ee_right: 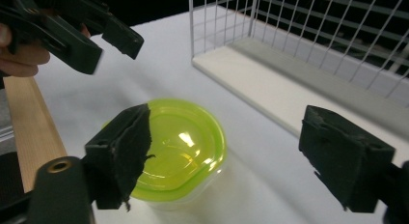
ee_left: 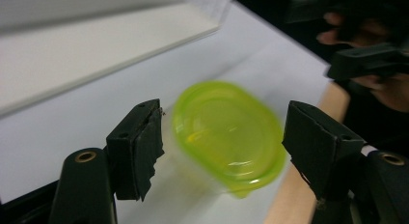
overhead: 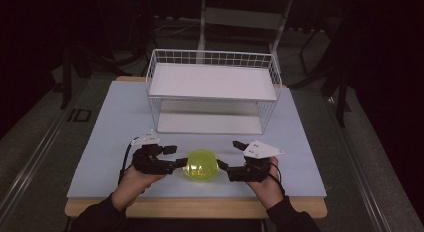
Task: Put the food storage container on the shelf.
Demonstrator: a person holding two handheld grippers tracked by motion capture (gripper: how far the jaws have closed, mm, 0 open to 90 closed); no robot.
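A lime-green round container (overhead: pixel 201 165) with a clear green lid sits on the white tabletop near the front edge. My left gripper (overhead: pixel 176 157) is just left of it, jaws open and pointing right at it. In the left gripper view the container (ee_left: pixel 226 132) lies blurred ahead between the spread jaws of the left gripper (ee_left: pixel 224 122), with gaps on both sides. My right gripper (overhead: pixel 230 155) is at the container's right, open as well. In the right gripper view the container (ee_right: pixel 183 147) lies low and left, close to the left jaw of the right gripper (ee_right: pixel 226 125).
A white wire basket (overhead: pixel 212 92) with a white shelf board stands at the back middle of the table. The wooden table edge (overhead: pixel 195 207) runs along the front, just behind both hands. Dark floor and chair legs lie beyond.
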